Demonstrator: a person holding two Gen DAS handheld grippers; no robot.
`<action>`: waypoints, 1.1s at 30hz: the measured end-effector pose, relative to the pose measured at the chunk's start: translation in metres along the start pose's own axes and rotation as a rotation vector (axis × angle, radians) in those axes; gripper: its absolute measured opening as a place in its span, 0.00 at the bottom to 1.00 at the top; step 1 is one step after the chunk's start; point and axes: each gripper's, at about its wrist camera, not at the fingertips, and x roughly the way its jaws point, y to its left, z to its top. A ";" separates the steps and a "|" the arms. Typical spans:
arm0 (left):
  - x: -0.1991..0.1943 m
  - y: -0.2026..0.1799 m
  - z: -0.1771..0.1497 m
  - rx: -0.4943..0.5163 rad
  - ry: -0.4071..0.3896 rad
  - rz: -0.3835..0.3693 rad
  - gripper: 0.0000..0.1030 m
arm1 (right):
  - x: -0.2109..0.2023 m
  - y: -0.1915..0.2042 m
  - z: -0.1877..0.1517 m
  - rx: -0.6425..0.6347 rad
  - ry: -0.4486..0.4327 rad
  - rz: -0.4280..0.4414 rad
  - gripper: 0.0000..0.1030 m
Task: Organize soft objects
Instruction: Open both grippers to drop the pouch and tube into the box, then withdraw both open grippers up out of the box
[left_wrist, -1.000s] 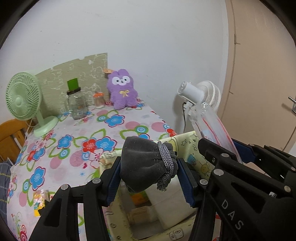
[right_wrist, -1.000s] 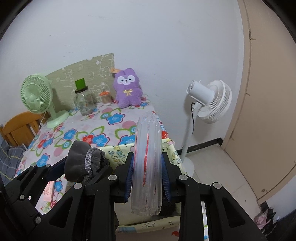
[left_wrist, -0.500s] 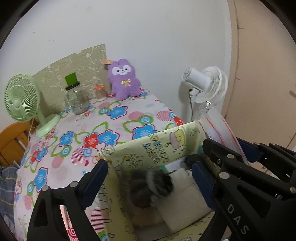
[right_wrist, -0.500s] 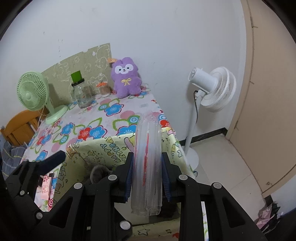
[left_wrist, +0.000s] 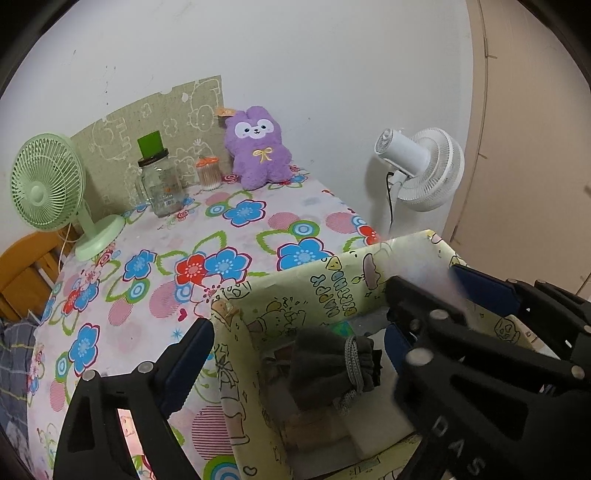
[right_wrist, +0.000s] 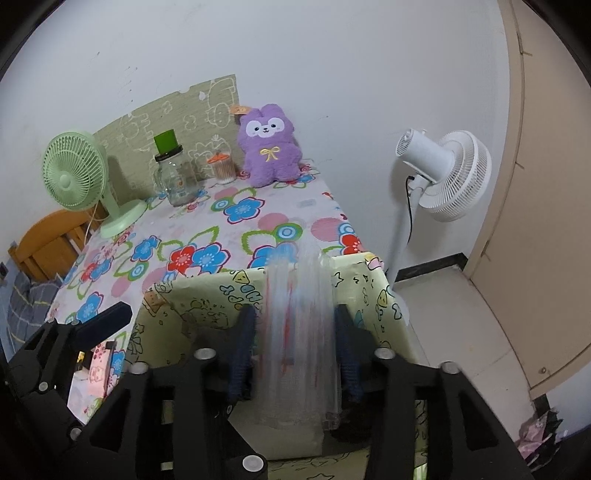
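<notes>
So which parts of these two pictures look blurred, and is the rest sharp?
Right wrist view: the clear plastic pack between the opening tongs is streaked with motion blur; the purple plush is sharp. Left wrist view: the grey pouch is slightly soft; walls bow from fisheye.

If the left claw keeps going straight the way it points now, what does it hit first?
Most likely the grey pouch, which lies in the yellow box right between the open fingers of the left claw. Depth is hard to judge, and its left finger sits outside the box wall, so the wall may catch it first.
</notes>
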 end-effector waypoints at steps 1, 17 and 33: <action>-0.001 0.000 0.000 -0.002 0.001 -0.001 0.93 | -0.001 0.001 0.000 0.003 0.001 0.000 0.57; -0.039 0.012 -0.004 -0.027 -0.069 -0.028 1.00 | -0.036 0.017 -0.001 0.002 -0.056 -0.020 0.82; -0.080 0.029 -0.011 -0.028 -0.137 -0.023 1.00 | -0.075 0.044 -0.006 -0.014 -0.136 -0.047 0.93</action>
